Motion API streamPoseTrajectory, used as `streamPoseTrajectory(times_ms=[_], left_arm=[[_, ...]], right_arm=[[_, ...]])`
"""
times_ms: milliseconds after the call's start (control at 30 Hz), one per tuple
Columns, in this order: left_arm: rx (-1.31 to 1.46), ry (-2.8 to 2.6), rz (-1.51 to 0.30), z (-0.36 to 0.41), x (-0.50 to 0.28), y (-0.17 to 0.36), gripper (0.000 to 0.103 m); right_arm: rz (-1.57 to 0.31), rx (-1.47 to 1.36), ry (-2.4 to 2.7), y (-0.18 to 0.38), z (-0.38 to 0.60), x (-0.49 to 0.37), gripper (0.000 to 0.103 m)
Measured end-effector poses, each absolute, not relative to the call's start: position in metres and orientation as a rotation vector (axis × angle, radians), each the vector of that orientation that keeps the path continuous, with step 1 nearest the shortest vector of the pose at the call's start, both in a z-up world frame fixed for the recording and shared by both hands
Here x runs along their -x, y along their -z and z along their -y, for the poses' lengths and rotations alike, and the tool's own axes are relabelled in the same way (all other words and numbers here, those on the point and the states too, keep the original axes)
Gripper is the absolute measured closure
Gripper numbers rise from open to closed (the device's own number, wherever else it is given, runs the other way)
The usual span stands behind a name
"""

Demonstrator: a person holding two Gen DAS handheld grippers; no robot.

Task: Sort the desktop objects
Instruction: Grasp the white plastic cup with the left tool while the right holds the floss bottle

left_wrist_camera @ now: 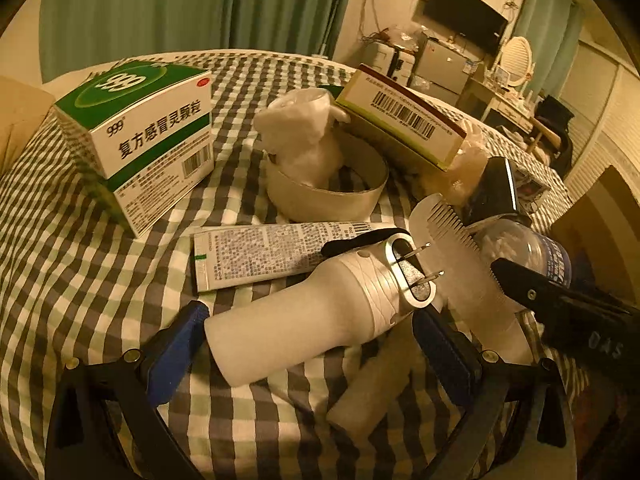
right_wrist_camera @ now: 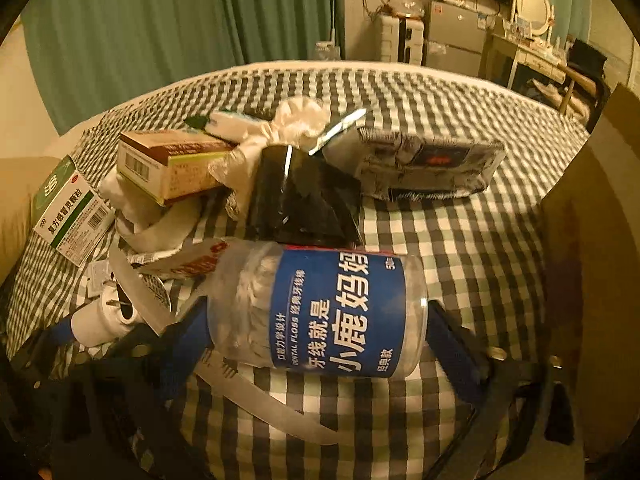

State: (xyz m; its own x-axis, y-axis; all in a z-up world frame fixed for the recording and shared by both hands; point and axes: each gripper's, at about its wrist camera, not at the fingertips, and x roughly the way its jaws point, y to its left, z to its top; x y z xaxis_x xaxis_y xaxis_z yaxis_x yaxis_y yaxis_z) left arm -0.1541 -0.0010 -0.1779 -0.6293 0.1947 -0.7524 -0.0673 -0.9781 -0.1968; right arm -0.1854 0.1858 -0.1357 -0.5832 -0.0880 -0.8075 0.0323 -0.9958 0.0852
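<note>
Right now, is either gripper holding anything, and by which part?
Nothing is held. The left gripper stands open around the white hair dryer; the right gripper stands open around the floss jar.

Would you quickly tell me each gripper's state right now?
Left gripper: open, around the white bottle.
Right gripper: open, around the dental floss jar.

Checked bedspread (left_wrist_camera: 80, 280) under boxes (left_wrist_camera: 152, 152), tube (left_wrist_camera: 260, 252), floss jar (right_wrist_camera: 320, 312), comb (left_wrist_camera: 460, 264)

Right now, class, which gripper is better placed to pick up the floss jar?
The right gripper: its open jaws already straddle the floss jar. The left gripper is set around the white plug instead.
</note>
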Motion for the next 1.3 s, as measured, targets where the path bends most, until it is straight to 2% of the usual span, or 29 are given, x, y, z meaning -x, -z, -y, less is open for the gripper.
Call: streamPoseTrajectory(times_ms=[233,400,567,833,967,1033,1067,1100,1300], left_arm=[[1.216,-2.673,0.209,0.000,0.153,0.169,0.002],[1.232,-2.678,0.020,-0.010,0.146,0.164,0.022],[1.278,-2.631,0.049,-0.007,0.140,0.157,0.035],[1.293,-2.543,0.070,-0.004,0.159,0.162,0.033],[1.255,-2.488,-0.021,-0.007,0.165,0.170,0.034],[1.251,-2.477,0.001,-0.005,0.164,0.167,0.042],[1.248,-2.465,0.021,-0.005,0.163,0.166,0.052],[1.243,-2.454,0.020,-0.006,0.161,0.164,0.056],[1.262,-2.409,0.000,-0.016,0.140,0.152,0.071]], right_arm=[[0.174,-1.402,2.713,0.130,-0.198,0.175,0.014],[0.264,-1.415,2.694,0.127,-0.207,0.172,0.014],[0.280,-1.386,2.708,0.117,-0.216,0.166,0.014],[0.318,-1.333,2.734,0.110,-0.225,0.160,0.014],[0.311,-1.354,2.723,0.113,-0.223,0.165,0.014],[0.300,-1.373,2.720,0.117,-0.221,0.167,0.014],[0.298,-1.390,2.715,0.120,-0.221,0.168,0.014],[0.302,-1.400,2.712,0.121,-0.221,0.169,0.014],[0.288,-1.406,2.712,0.121,-0.220,0.167,0.014]])
